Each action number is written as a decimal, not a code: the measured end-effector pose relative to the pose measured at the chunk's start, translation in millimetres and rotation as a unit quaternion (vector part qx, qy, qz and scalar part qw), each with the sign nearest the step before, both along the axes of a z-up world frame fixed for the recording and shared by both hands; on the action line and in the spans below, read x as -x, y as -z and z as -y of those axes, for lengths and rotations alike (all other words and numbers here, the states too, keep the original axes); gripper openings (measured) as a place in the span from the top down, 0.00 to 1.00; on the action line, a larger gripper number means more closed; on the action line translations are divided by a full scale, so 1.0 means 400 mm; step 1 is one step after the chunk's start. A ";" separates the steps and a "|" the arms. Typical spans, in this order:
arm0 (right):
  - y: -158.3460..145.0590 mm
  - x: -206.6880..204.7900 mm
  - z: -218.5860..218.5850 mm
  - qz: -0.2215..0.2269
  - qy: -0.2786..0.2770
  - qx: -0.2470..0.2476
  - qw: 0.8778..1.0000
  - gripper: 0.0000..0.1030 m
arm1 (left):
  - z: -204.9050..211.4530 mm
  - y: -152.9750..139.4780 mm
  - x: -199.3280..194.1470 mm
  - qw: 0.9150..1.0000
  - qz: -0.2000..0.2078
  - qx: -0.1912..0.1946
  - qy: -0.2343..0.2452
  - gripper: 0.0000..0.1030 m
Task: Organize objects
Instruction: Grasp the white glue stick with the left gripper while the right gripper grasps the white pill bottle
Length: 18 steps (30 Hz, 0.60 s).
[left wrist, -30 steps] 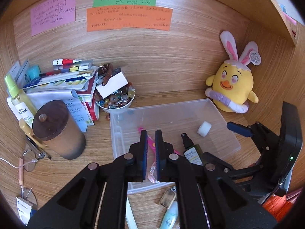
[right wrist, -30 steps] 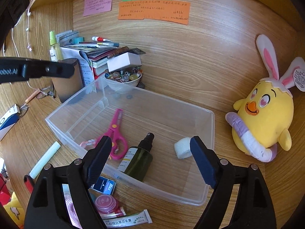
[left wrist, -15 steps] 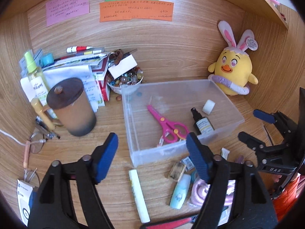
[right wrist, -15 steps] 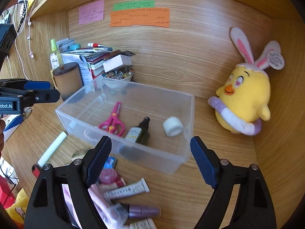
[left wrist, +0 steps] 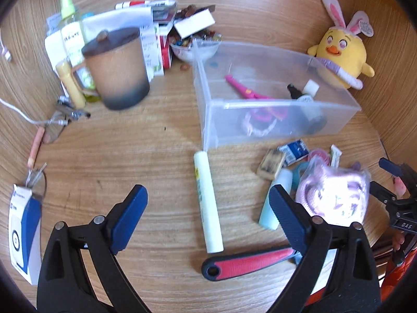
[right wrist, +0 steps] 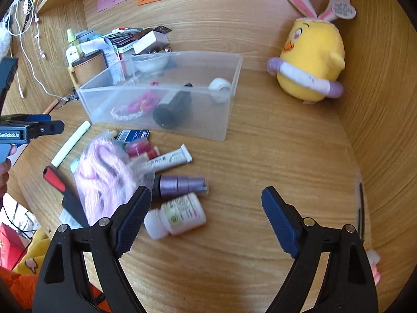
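Nearest to the camera, the left tool [left wrist: 206,208] is seen above the wooden counter [left wrist: 146,140], its jaws opening, and nothing is held between them. Under this gap a long, smooth, pale stick [left wrist: 207,203] is lying, with a red and black handle [left wrist: 247,262] just beside its near end. The right tool [right wrist: 206,219] is released too, and it is empty; a small white plastic bottle [right wrist: 176,216] is lying just under its left jaw, next to a purple metallic tube [right wrist: 182,185].

The step in hand is judged to be the choice of the next loose thing. For the next move, a tool should be lowered over one thing and closed across its narrow side, because the round pieces can roll.

Farther on, a soft pink cord in a crinkled clear bag [right wrist: 104,174] is found in the pile. Behind the pile, the clear rigid bin [left wrist: 273,120] is placed, and pink scissors [left wrist: 247,92], a dark spray bottle [right wrist: 173,108] and a white roll [right wrist: 220,84] are already inside. Farthest, a plush chick [right wrist: 310,57] is leaning at the wall.
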State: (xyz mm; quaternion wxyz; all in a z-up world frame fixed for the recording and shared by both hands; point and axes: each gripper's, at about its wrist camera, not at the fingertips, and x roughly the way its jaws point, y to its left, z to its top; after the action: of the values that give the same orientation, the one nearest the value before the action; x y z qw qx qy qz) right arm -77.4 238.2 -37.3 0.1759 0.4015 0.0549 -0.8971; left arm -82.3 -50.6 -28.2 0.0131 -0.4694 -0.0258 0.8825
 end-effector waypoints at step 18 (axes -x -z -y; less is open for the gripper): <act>0.039 -0.017 0.018 0.004 -0.036 0.003 0.999 0.29 | 0.021 0.087 -0.002 1.000 0.012 0.007 -0.003 0.43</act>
State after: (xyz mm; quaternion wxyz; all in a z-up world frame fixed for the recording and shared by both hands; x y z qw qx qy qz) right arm -70.8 230.8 -52.8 0.2095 0.4026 0.0661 -0.8886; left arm -81.5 -59.2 -63.1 0.0067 -0.4803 -0.0216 0.8768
